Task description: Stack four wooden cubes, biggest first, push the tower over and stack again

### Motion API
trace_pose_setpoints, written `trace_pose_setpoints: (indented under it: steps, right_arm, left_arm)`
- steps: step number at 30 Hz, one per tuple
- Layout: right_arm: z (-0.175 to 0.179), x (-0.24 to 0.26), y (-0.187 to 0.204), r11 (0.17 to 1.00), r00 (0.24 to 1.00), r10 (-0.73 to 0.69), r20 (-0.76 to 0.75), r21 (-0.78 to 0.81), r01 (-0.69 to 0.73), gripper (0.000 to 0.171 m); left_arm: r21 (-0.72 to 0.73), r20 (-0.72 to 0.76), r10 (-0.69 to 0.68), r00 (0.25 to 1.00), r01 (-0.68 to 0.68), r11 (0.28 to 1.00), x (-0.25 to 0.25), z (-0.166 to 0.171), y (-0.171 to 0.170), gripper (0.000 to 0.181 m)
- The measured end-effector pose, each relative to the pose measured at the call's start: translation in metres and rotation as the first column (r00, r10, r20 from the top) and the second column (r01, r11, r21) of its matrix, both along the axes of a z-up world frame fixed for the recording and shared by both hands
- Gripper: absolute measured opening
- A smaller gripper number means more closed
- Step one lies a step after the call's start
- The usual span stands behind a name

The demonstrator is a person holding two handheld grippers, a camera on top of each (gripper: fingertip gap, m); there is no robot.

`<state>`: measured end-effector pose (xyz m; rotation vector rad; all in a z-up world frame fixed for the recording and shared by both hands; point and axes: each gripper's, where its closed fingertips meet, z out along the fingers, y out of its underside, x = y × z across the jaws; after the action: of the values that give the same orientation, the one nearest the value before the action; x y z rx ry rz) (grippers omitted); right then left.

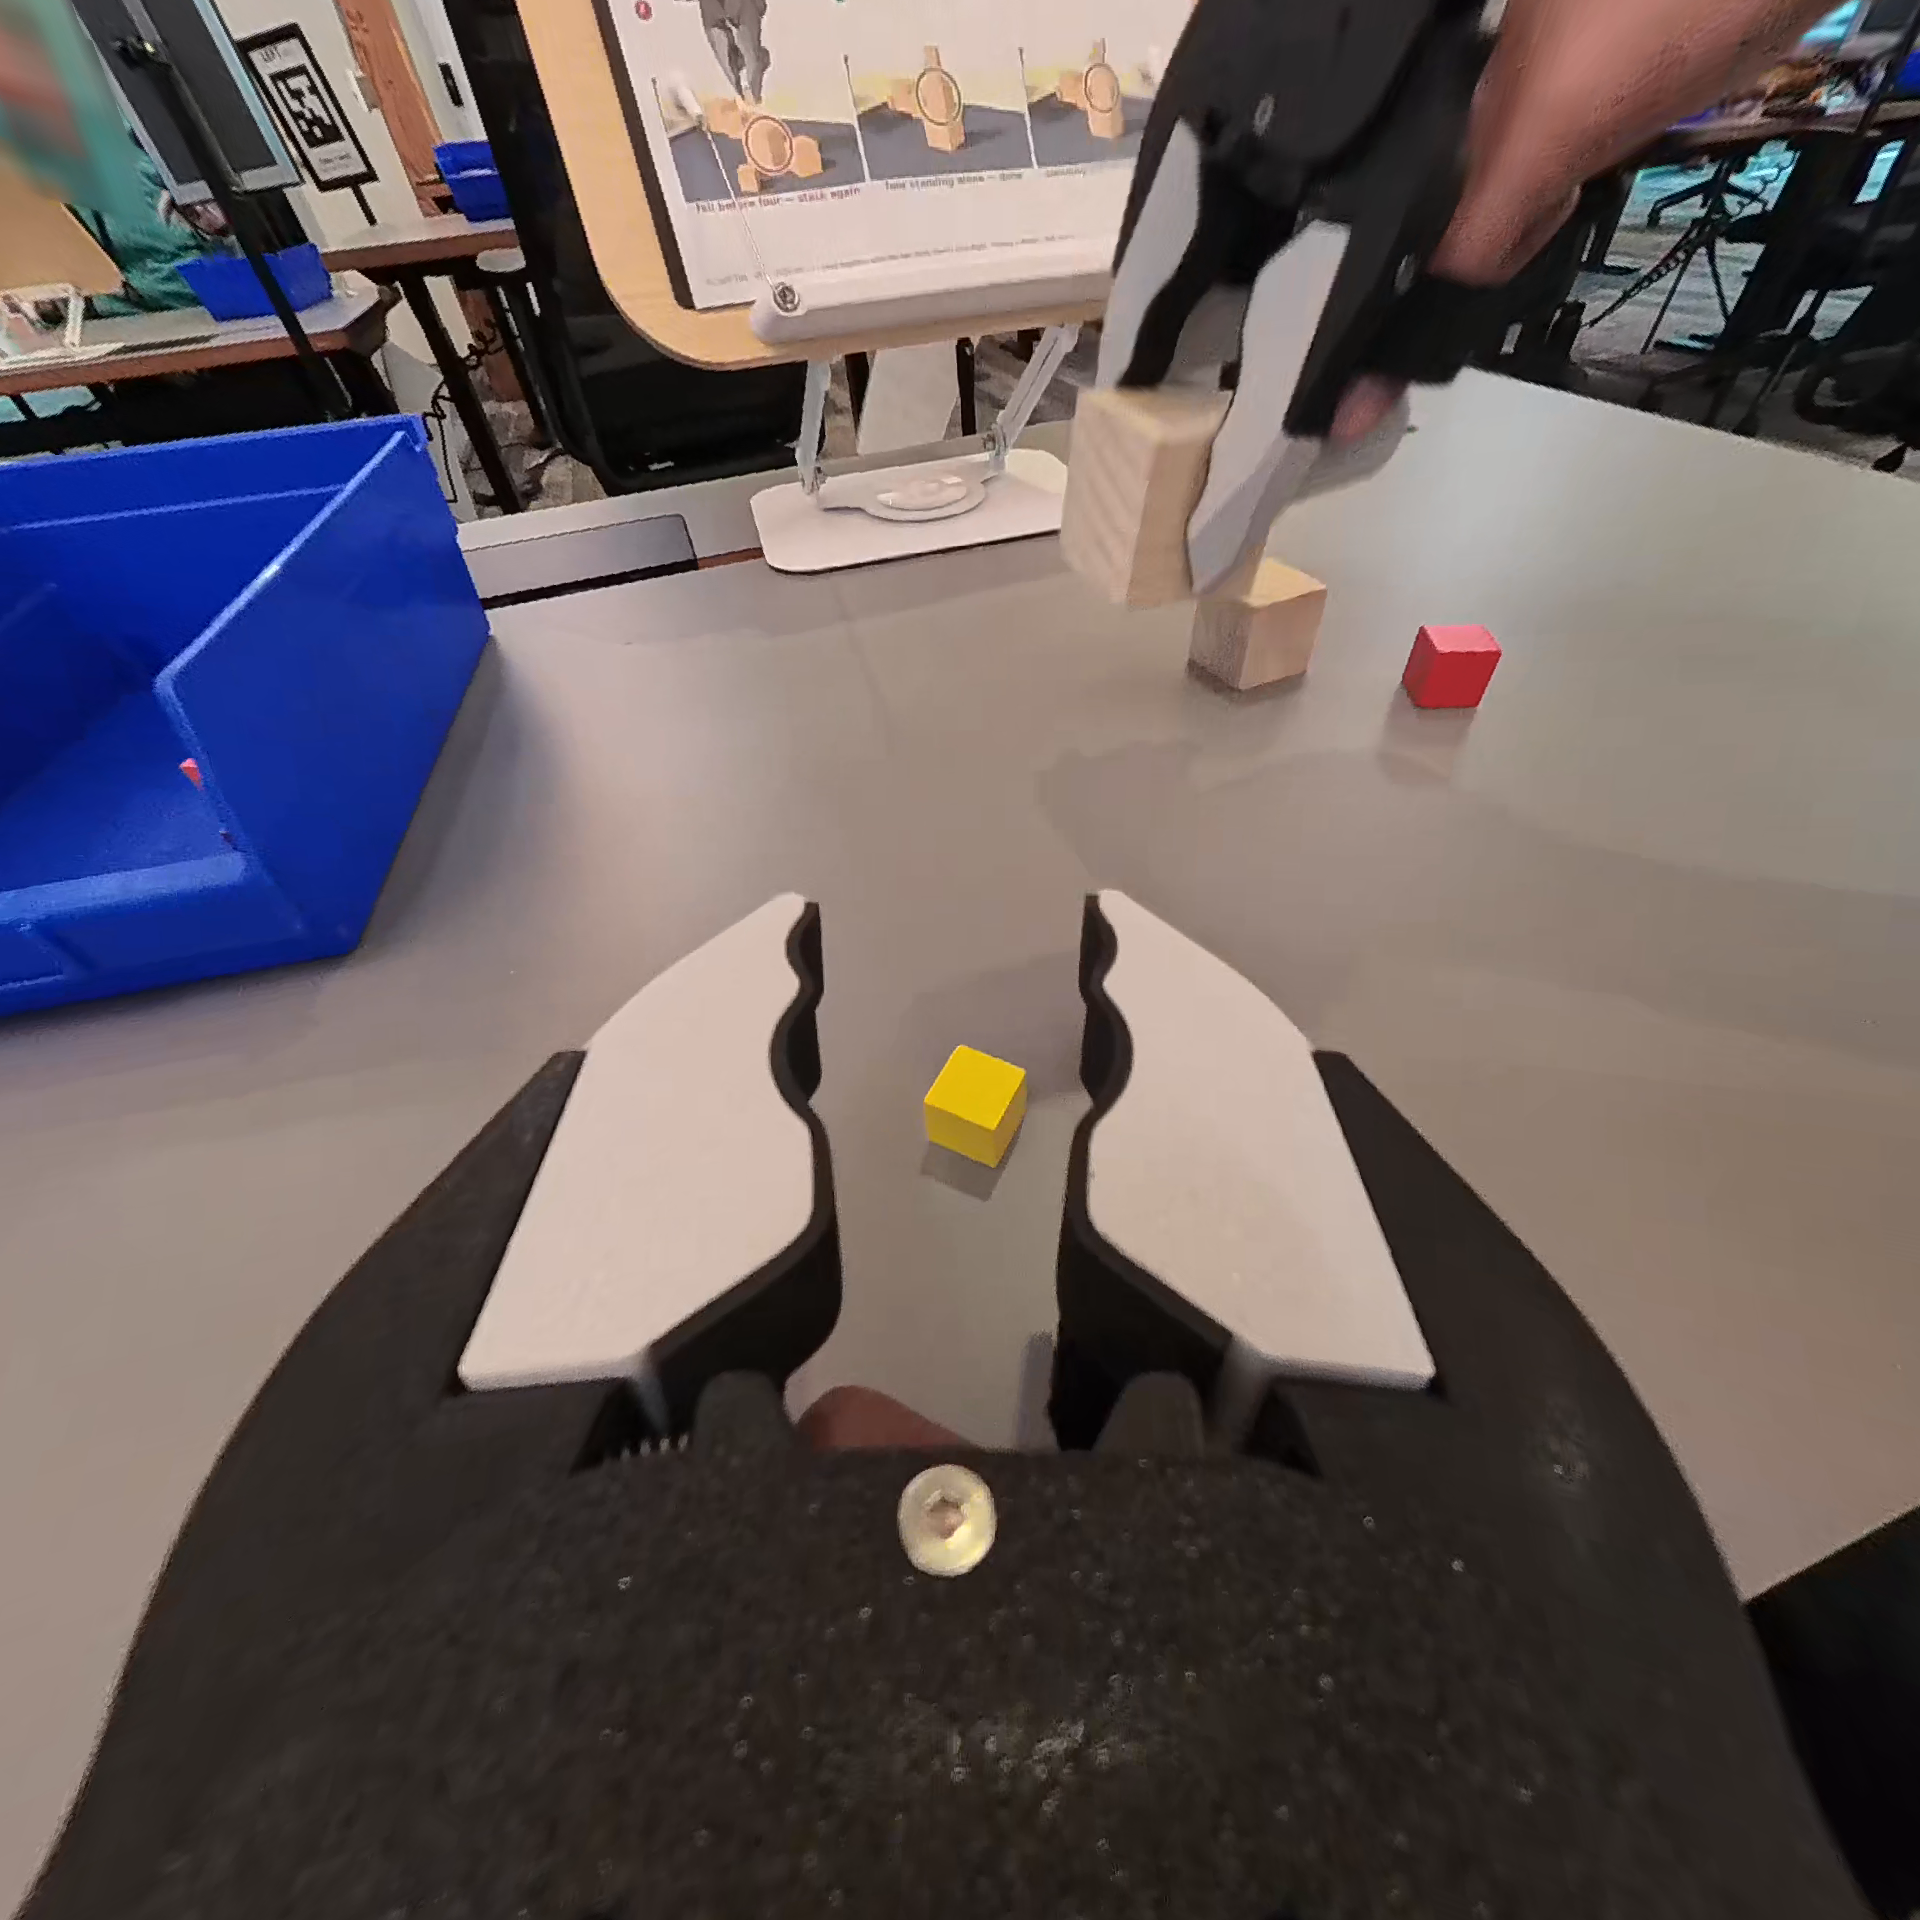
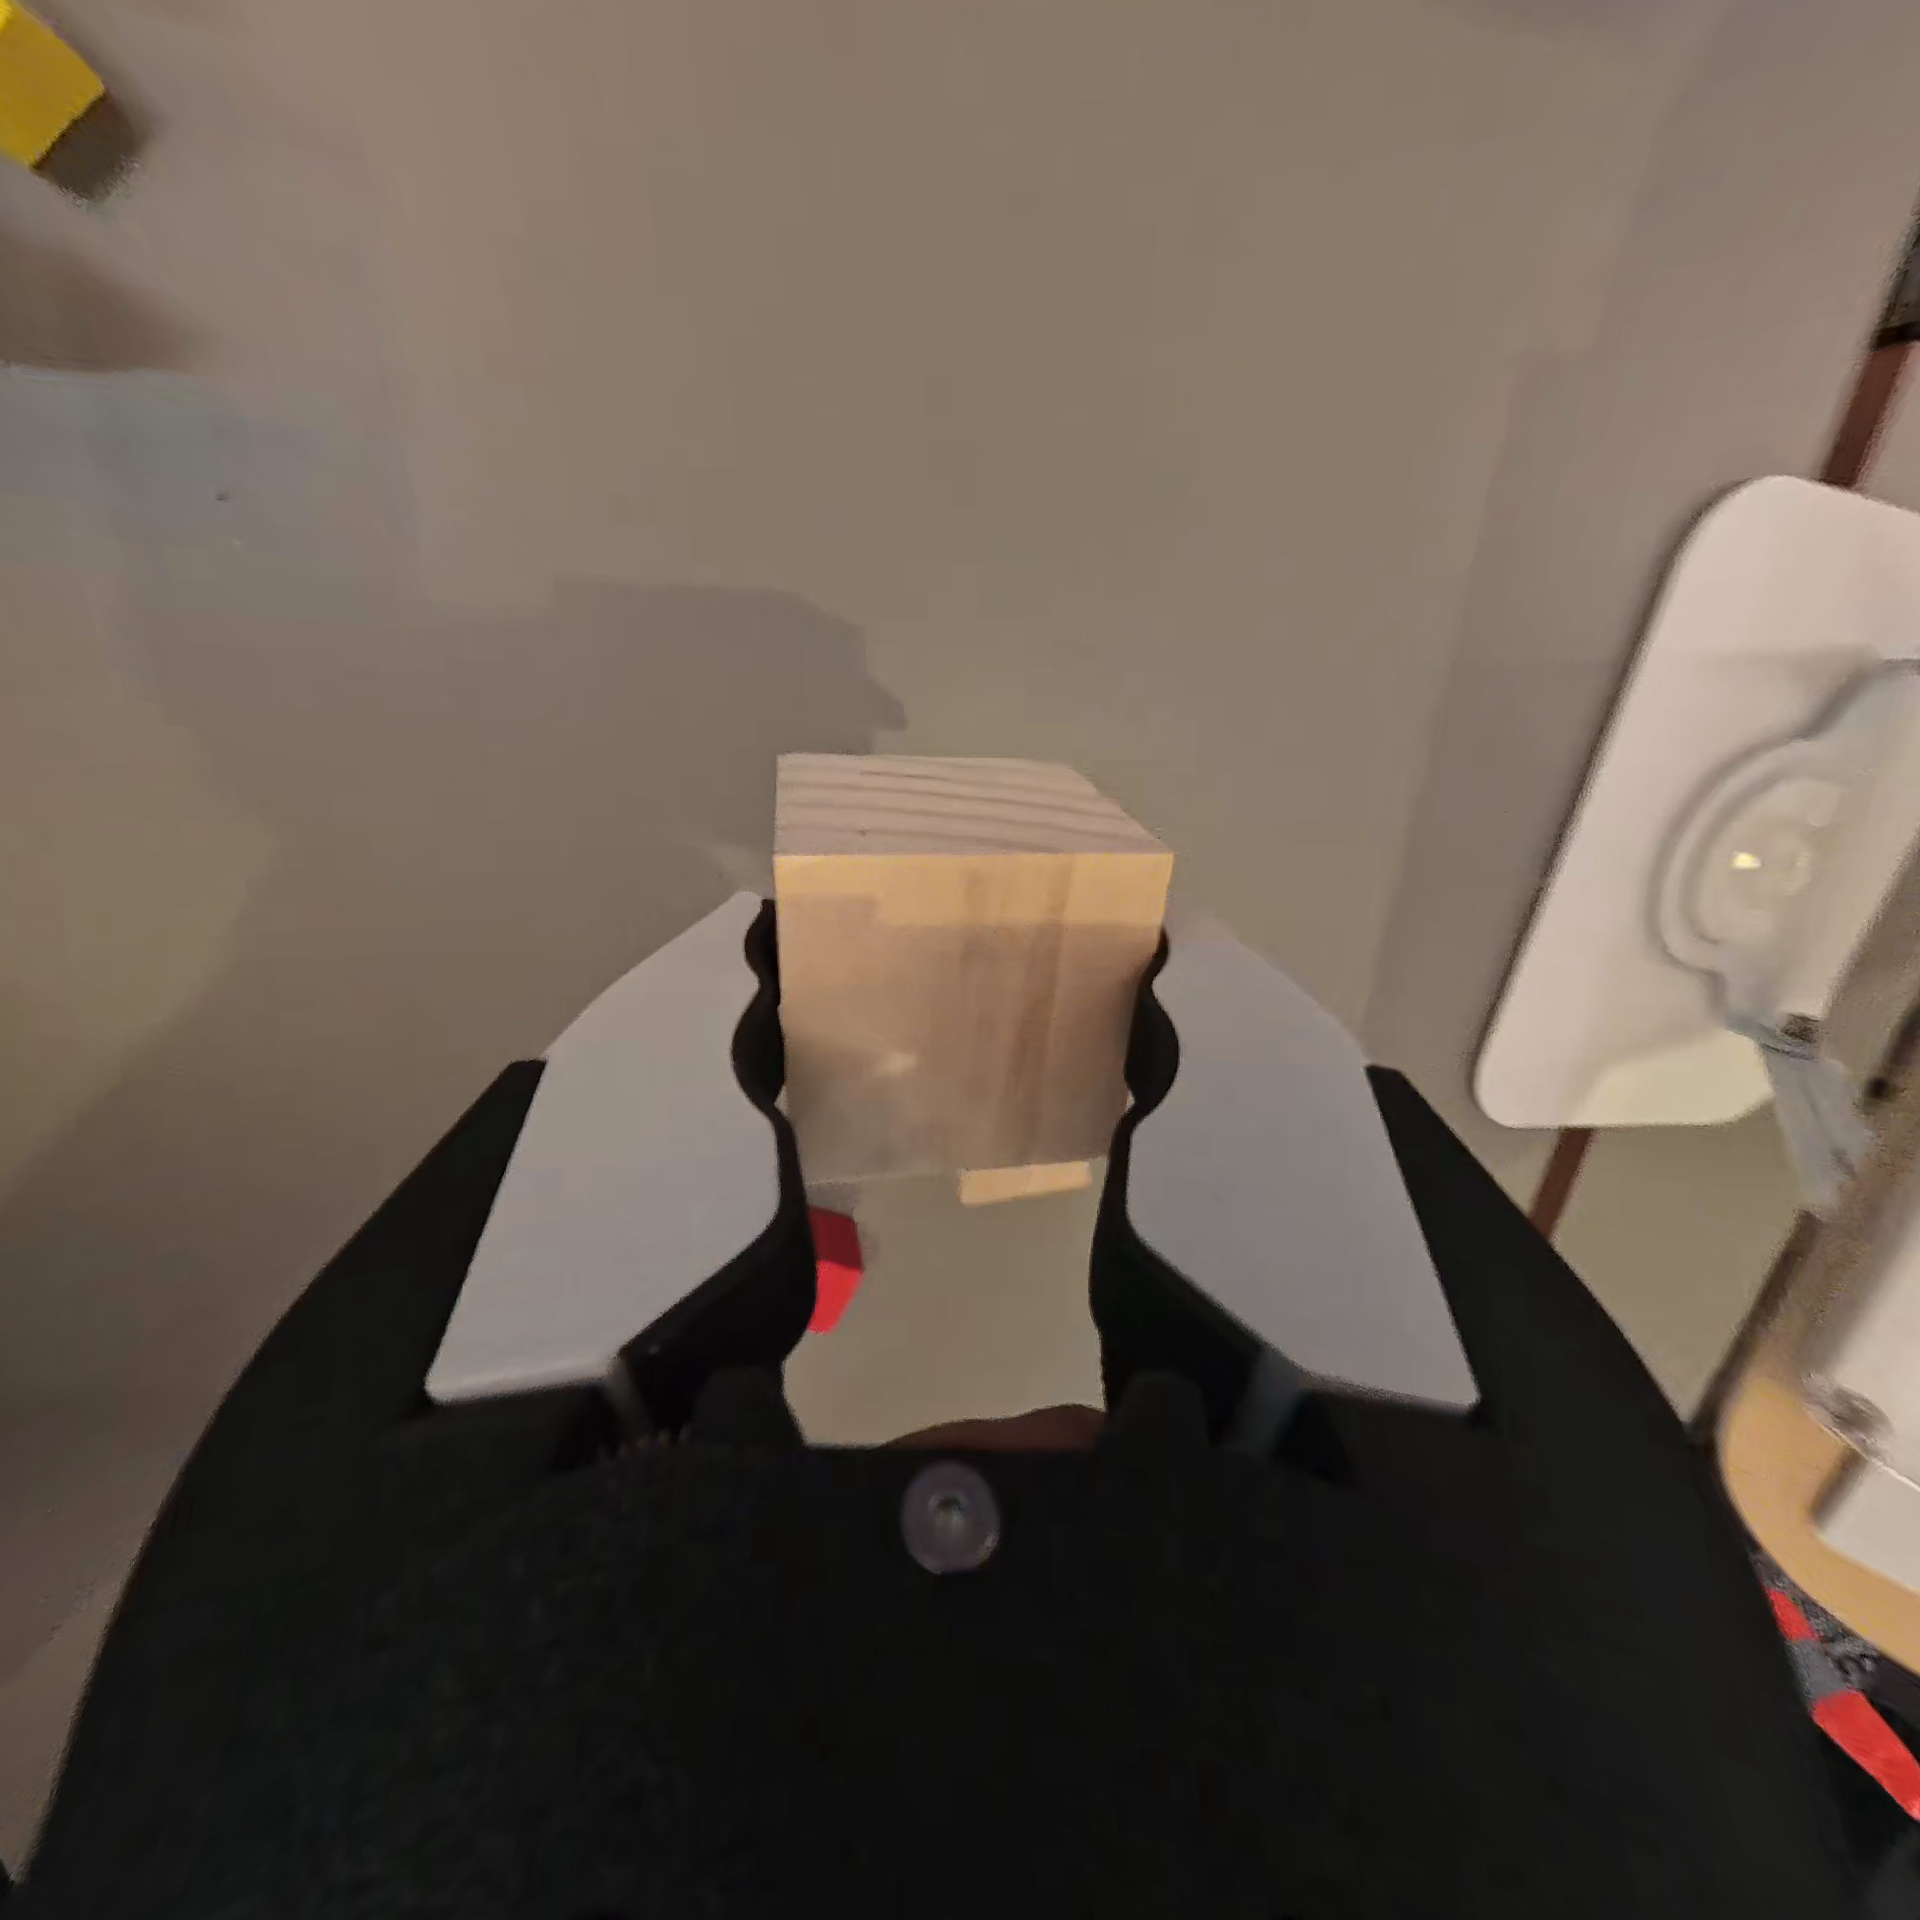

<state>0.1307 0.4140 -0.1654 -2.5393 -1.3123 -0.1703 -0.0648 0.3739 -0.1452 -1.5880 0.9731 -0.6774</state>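
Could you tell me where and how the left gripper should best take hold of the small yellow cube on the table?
Grip the yellow cube across two opposite side faces, coming straight down from above. It sits flat and alone on the grey table, turned slightly askew, so the left gripper, already open around it, should probably twist a little to meet the flat faces squarely.

Looks like a lab / office-type workroom set up for recording demos: grey table (image 1: 1558, 935) w/ a blue plastic parts bin (image 1: 312, 707), an instruction board on a white stand (image 1: 914, 504), a printed marker tag on a stand (image 1: 307, 109) in the bkgd, more blue bins (image 1: 255, 281) on other desks, a monitor (image 1: 182, 94), office chairs far right
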Motion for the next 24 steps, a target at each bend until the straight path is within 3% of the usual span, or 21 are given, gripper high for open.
trace_pose_setpoints:
  steps: [5,13,16,19,24]
  right_arm:
    - [-0.039,-0.012,-0.011,0.999,1.0,-0.011,-0.008,-0.036,0.011,0.064]
    - [-0.066,-0.022,-0.018,0.999,1.0,0.025,0.003,-0.043,-0.025,0.064]
    - [-0.051,-0.02,-0.021,0.999,1.0,0.019,-0.015,0.042,-0.019,0.079]
    - [-0.012,-0.015,-0.042,0.975,0.99,-0.038,-0.134,0.211,0.066,0.08]
    - [0.026,0.016,-0.111,0.796,0.896,-0.163,-0.414,0.482,0.367,0.07]
  left_arm:
    - [-0.015,-0.034,-0.01,0.999,0.01,1.0,0.002,-0.009,-0.003,0.047]
    - [0.014,-0.084,-0.029,0.996,0.03,0.999,0.008,-0.015,-0.01,0.047]
    - [0.018,-0.095,-0.038,0.995,0.039,0.999,0.01,-0.016,-0.014,0.048]
    - [0.026,-0.103,-0.05,0.993,0.053,0.998,0.011,-0.016,-0.017,0.048]
    - [0.035,-0.093,-0.053,0.994,0.057,0.998,0.009,-0.015,-0.014,0.048]
